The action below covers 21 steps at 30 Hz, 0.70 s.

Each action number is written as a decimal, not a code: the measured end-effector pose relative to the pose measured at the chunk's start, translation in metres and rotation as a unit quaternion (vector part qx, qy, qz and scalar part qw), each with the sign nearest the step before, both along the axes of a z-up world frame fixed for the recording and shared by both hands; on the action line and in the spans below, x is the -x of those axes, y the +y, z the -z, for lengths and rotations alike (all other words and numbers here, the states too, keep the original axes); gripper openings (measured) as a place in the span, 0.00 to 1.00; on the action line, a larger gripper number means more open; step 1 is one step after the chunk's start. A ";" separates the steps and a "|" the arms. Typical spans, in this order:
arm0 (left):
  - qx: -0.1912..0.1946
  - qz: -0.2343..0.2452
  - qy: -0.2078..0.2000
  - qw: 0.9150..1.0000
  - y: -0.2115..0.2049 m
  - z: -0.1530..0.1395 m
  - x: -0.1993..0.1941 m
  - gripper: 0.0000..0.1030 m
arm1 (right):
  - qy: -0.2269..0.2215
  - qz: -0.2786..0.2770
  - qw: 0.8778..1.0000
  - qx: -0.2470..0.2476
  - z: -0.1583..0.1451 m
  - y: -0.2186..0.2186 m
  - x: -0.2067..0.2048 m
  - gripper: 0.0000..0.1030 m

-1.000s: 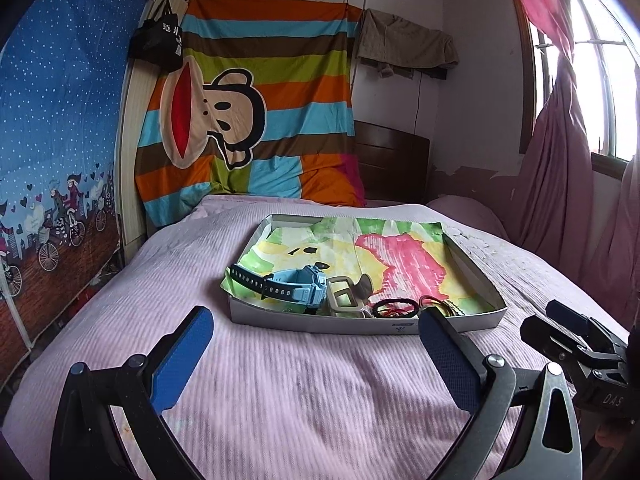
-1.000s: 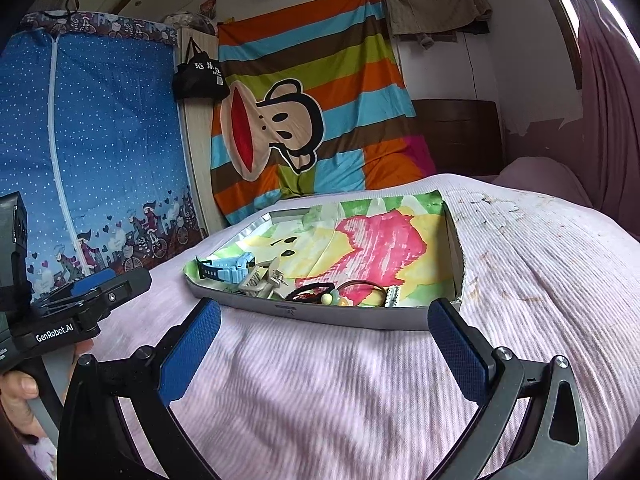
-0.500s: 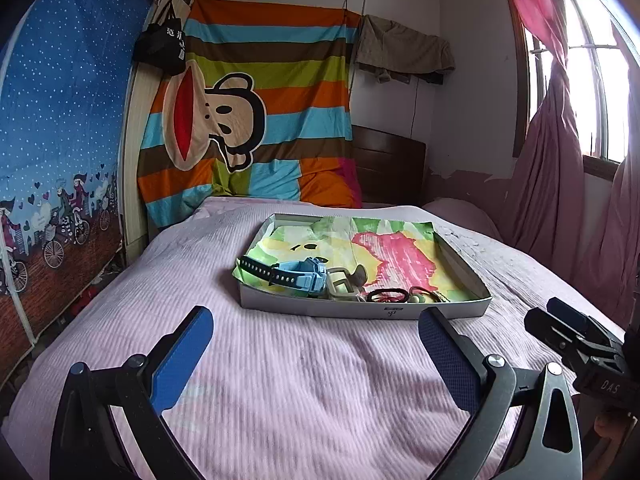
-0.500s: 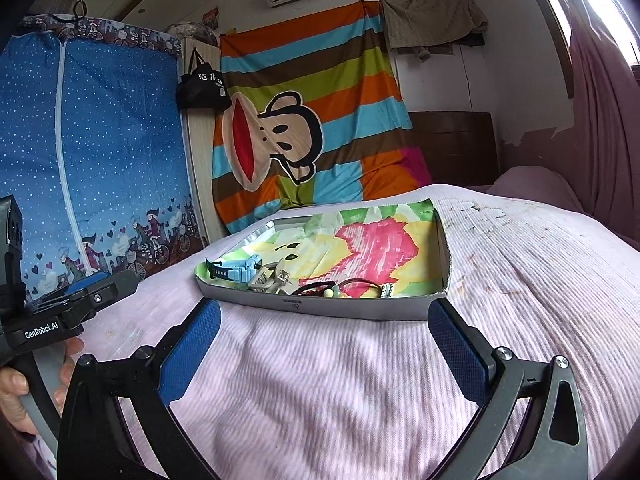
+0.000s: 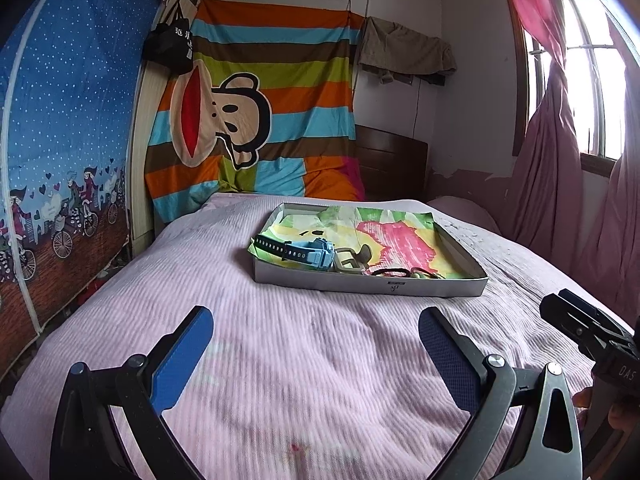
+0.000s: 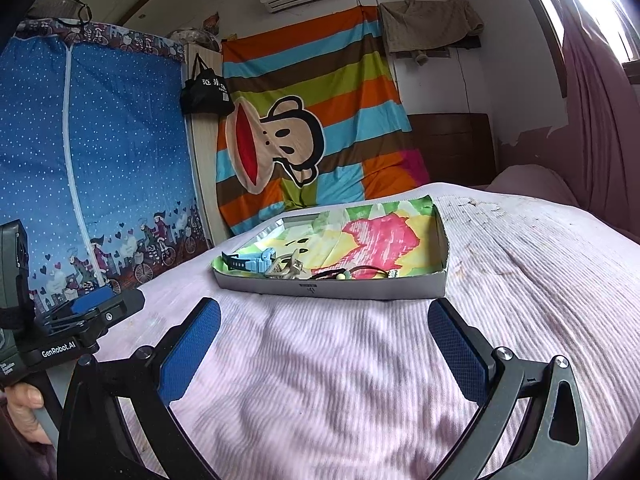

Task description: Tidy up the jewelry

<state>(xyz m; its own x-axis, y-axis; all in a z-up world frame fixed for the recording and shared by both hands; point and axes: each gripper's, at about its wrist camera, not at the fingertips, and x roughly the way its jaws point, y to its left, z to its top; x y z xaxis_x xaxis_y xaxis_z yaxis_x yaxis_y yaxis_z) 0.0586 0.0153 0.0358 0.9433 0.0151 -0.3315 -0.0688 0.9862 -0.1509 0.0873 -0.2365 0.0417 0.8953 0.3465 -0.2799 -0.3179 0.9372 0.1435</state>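
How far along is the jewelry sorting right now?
Nothing looks sorted yet: the blue watch, beige clip and black hair ties lie bunched along the near edge of the shallow box on the bed. Nothing is in hand: the left gripper and right gripper are both open and empty, short of the box. All the picking and arranging remains.

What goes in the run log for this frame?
left hand-held gripper: open, empty | right hand-held gripper: open, empty | blue watch, hair ties: in tray on bed
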 end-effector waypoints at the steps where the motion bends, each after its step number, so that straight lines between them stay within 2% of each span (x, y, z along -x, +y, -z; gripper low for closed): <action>1: 0.001 0.001 0.000 1.000 0.000 0.001 0.002 1.00 | -0.002 0.002 1.000 0.004 0.001 0.001 0.003 0.99; 7: -0.007 0.004 -0.007 1.000 -0.003 0.003 0.015 1.00 | -0.007 0.008 1.000 0.018 0.005 0.002 0.018 0.99; 21: -0.029 0.006 -0.017 0.999 -0.011 0.008 0.032 1.00 | -0.010 0.016 1.000 0.015 0.008 -0.001 0.038 0.99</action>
<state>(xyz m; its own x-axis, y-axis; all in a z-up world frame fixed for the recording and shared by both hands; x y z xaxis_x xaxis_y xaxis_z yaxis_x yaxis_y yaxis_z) 0.0269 0.0041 0.0278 0.9544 0.0229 -0.2977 -0.0535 0.9940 -0.0950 0.0496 -0.2376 0.0337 0.9111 0.3092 -0.2726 -0.2899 0.9508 0.1093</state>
